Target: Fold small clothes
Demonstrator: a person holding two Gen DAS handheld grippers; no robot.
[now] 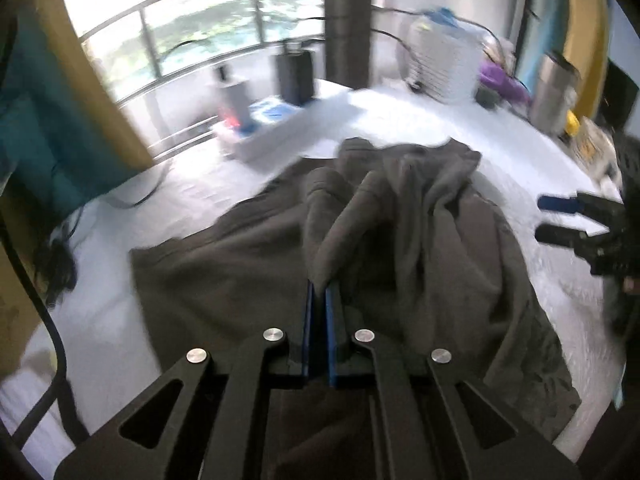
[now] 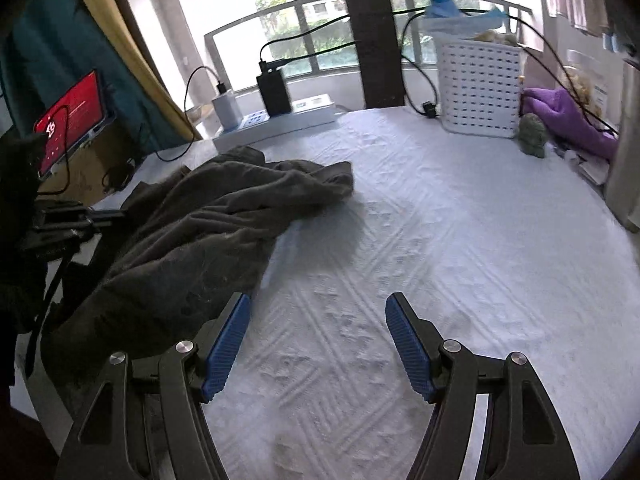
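garment (image 1: 248,256): dark grey, soft, limp, light; bunched on the white table cover (image 2: 440,240), not yet folded.
left gripper (image 1: 320,292): jaws pressed together, pinching 1 raised fold of the garment.
right gripper (image 2: 318,312): jaws spread, empty, over bare cover just beside the garment's edge.
grip spot: probably a free corner or hem; loose folds will sag.
basket (image 2: 480,88): white, at table's far side; contents unclear.

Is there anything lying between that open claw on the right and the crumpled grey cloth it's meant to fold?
Nothing visible does. The right gripper stands open over the bare white textured tablecloth, and the crumpled dark grey garment lies just beside its left finger. The left gripper is shut on a fold of the garment.
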